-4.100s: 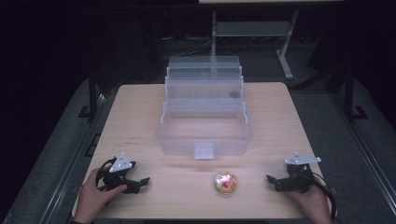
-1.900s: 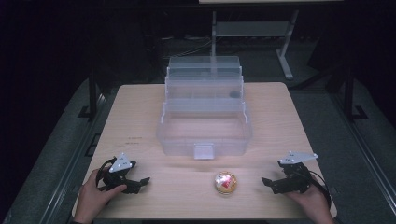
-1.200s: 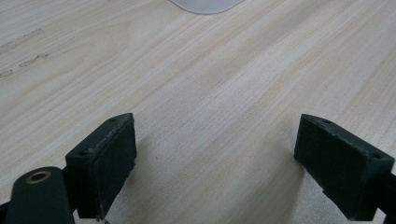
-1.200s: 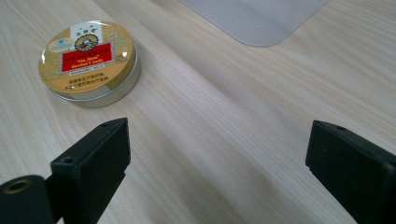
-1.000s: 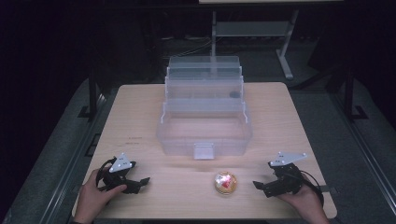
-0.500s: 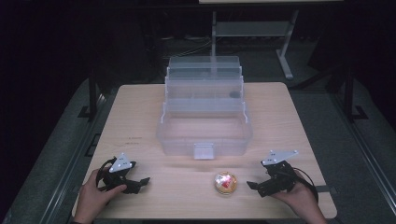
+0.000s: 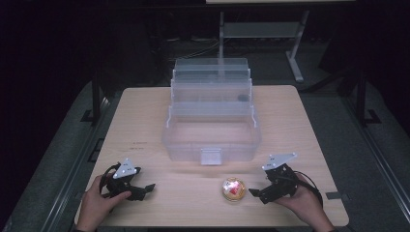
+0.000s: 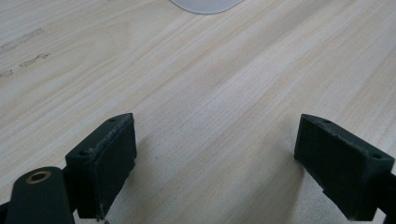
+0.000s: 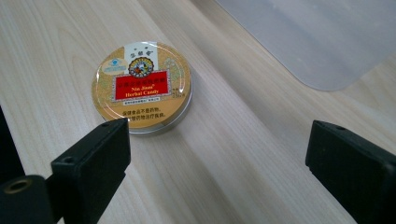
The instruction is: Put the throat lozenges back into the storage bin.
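Two grippers sat at the near edge of the wooden table (image 7: 300, 121), each in a hand. Both had their jaws spread wide and held nothing. At near left, the left gripper (image 7: 145, 189) rested over bare wood. The right gripper (image 7: 253, 194) was at near right, just beside a round gold herbal candy tin (image 7: 234, 189) with a red label, lying flat to its left. Farther back stood a clear tiered plastic organizer box (image 7: 212, 116).
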Demonstrator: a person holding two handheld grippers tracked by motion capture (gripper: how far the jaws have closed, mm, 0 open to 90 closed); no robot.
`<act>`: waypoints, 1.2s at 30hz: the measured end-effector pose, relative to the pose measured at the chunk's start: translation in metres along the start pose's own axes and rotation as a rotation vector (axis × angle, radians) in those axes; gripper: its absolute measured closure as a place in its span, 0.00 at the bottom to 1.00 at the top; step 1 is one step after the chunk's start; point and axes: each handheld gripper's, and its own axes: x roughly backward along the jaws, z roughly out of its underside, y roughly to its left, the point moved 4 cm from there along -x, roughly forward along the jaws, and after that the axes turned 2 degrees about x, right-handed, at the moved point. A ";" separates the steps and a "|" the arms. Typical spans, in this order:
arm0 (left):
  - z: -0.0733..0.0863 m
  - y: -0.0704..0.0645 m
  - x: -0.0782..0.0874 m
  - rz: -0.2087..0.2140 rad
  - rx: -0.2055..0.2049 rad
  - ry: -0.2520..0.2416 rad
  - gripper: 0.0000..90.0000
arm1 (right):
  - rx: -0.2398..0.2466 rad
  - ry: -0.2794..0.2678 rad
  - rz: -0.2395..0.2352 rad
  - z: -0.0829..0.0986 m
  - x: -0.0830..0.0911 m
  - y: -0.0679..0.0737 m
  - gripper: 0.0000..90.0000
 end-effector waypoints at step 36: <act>0.000 0.000 0.000 -0.001 -0.002 0.000 0.13 | 0.139 0.087 -0.075 -0.032 -0.036 0.027 0.07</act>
